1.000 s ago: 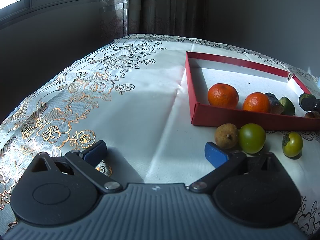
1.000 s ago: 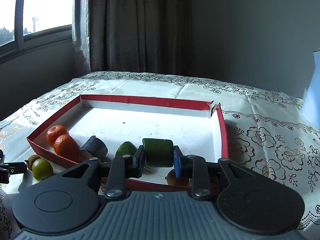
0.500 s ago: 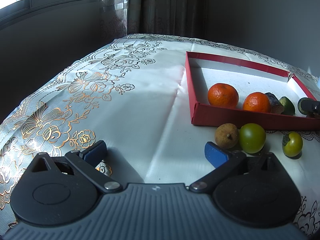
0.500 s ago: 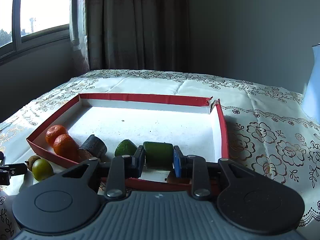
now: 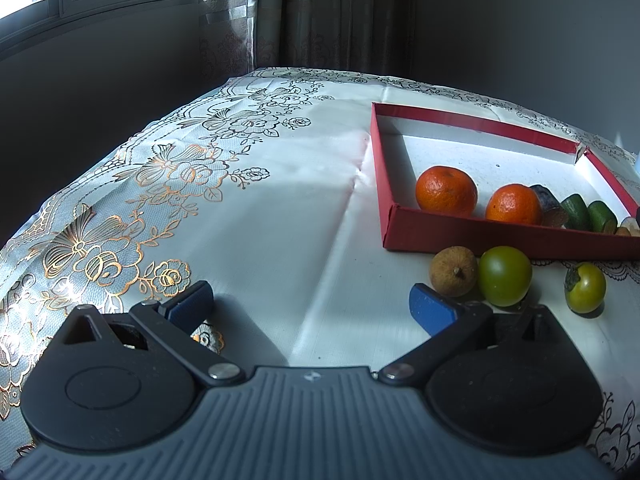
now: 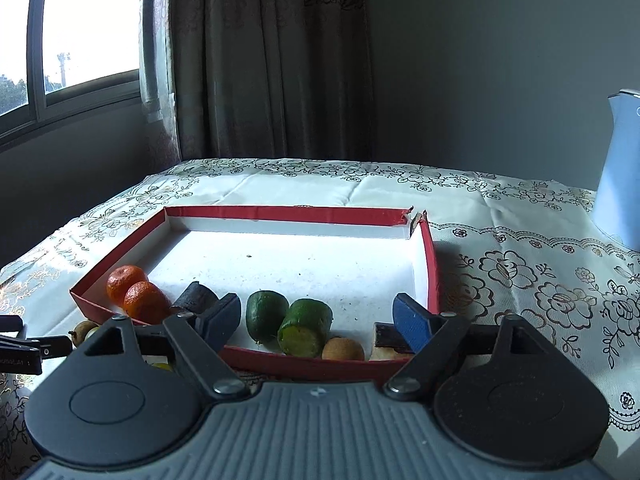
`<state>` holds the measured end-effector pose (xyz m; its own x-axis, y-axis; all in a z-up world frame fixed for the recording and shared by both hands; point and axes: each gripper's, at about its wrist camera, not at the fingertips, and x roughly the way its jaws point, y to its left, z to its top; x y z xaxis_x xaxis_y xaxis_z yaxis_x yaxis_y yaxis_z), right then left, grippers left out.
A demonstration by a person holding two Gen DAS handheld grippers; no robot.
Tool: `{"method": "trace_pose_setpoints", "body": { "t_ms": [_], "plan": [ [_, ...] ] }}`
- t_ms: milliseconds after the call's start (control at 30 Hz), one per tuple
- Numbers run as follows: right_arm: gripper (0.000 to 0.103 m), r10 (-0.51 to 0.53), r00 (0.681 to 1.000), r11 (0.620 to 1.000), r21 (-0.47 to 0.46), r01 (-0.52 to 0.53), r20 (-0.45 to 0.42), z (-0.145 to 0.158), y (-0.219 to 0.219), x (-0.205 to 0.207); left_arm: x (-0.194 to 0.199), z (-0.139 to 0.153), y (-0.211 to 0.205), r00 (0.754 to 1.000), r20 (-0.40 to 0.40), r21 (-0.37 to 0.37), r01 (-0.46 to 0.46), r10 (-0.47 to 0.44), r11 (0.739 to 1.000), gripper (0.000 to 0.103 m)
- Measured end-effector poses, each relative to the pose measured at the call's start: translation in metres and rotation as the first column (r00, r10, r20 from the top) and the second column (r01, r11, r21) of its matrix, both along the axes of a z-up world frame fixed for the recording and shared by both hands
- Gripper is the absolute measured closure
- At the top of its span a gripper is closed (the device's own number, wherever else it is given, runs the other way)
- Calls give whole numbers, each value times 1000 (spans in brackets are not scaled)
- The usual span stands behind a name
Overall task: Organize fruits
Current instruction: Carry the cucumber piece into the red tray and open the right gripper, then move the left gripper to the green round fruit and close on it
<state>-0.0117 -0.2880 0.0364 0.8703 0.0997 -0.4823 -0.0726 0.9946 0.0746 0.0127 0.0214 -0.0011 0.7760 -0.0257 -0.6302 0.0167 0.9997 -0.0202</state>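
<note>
A red-walled tray (image 6: 288, 215) (image 5: 472, 234) holds two oranges (image 6: 138, 294) (image 5: 446, 190), a dark fruit piece (image 6: 198, 296), two green cucumber-like pieces (image 6: 306, 322) (image 5: 600, 216) and a small brown fruit (image 6: 343, 349). My right gripper (image 6: 318, 318) is open and empty, raised over the tray's near edge, with the nearer green piece lying between its fingers in the tray. My left gripper (image 5: 310, 306) is open and empty above the tablecloth. Outside the tray lie a brown longan (image 5: 454, 270), a green tomato (image 5: 505, 275) and a smaller green tomato (image 5: 585, 287), by the left gripper's right finger.
The table has a white cloth with gold flowers (image 5: 168, 184). A pale blue jug (image 6: 620, 168) stands at the back right. Curtains and a window are behind the table. The left gripper's tips show at the right wrist view's left edge (image 6: 24, 350).
My right gripper has opened and let go of the green piece, which now lies in the tray beside the other green piece. The right gripper has drawn back and up. The left gripper has not moved.
</note>
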Motion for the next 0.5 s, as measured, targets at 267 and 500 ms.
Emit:
{"method": "trace_pose_setpoints", "body": {
  "t_ms": [267, 500],
  "plan": [
    [19, -21, 998, 999, -47, 19, -54, -25, -14, -41, -4, 1, 4, 1000, 21, -28, -8, 9, 1000, 0],
    [19, -41, 996, 998, 42, 45, -85, -36, -30, -43, -30, 11, 3, 988, 155, -51, 15, -6, 999, 0]
  ]
}}
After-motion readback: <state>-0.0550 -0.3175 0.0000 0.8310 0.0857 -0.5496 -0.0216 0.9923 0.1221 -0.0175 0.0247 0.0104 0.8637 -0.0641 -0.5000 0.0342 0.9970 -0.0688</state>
